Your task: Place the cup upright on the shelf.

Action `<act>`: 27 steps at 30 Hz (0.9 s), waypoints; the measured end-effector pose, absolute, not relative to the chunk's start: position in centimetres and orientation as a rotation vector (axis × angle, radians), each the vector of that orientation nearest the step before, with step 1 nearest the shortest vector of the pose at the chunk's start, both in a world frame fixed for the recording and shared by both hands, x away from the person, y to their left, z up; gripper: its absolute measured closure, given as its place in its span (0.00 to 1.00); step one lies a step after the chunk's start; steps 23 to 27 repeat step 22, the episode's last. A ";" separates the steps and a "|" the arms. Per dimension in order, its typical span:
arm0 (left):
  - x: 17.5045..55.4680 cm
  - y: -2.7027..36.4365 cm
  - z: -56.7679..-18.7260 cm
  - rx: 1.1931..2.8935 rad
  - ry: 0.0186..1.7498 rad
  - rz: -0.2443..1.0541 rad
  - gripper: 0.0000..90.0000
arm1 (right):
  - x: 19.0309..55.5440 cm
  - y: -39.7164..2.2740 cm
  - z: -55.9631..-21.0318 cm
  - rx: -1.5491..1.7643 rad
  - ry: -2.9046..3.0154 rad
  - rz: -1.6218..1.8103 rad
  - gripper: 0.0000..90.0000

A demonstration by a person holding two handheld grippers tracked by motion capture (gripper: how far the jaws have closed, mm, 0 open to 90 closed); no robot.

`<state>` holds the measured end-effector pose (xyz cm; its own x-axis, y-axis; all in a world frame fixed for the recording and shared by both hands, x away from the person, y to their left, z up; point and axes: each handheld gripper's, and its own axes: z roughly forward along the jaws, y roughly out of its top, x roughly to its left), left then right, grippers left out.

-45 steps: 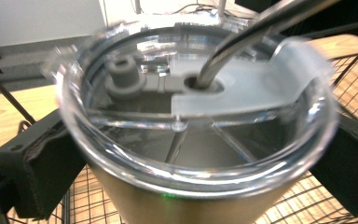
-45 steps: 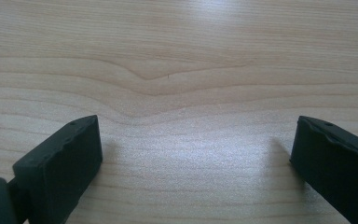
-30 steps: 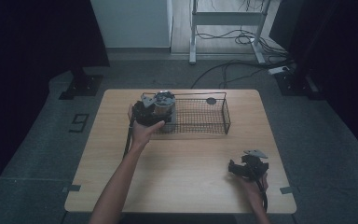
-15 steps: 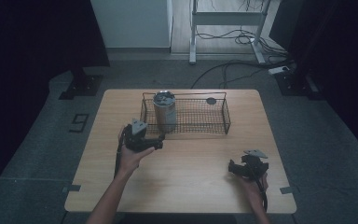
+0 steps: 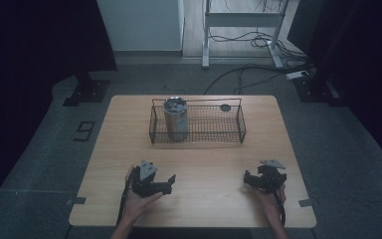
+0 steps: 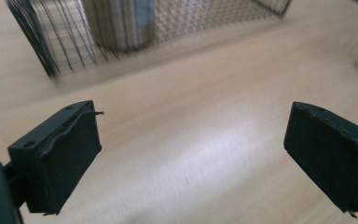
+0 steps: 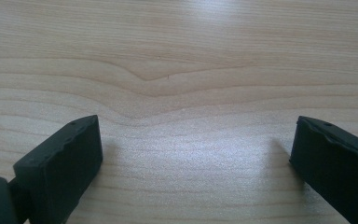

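**Can standing in the basket, both my grippers empty**

The wooden table [image 5: 204, 164] carries everything; the wire basket [image 5: 238, 130] sits toward its far edge and serves as my landmark; inside the basket, at its left end, the metal can [image 5: 175, 119] stands upright, close to the left wall; a small dark disc [image 5: 225, 107] lies beyond the basket's far rim, whether in it or behind it I cannot tell; my left gripper [image 5: 165, 184] rests well short of the basket on the near side, jaws spread wide with nothing between them, the can blurred through the wires ahead [image 6: 121, 23]; my right gripper [image 5: 251, 180] sits near the basket's right end but well toward me, jaws likewise spread over bare wood [image 7: 191, 154]; I judge the can light, stiff, thin-walled and smooth, so slippery and easily dented; best taken across its middle from above the rim, with modest squeeze.
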<state>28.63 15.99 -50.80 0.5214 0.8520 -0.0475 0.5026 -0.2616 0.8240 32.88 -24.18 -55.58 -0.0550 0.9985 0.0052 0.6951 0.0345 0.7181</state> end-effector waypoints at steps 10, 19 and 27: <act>28.2 16.6 -52.1 1.933 1.120 0.494 0.06 | 32.9 -24.2 -55.6 1.708 1.804 0.769 0.02; 28.3 17.2 -51.9 1.903 1.136 0.486 0.06 | 32.9 -24.2 -55.6 1.712 1.802 0.770 0.03; 28.3 17.1 -52.0 1.911 1.138 0.477 0.06 | 32.9 -24.2 -55.6 1.711 1.803 0.770 0.03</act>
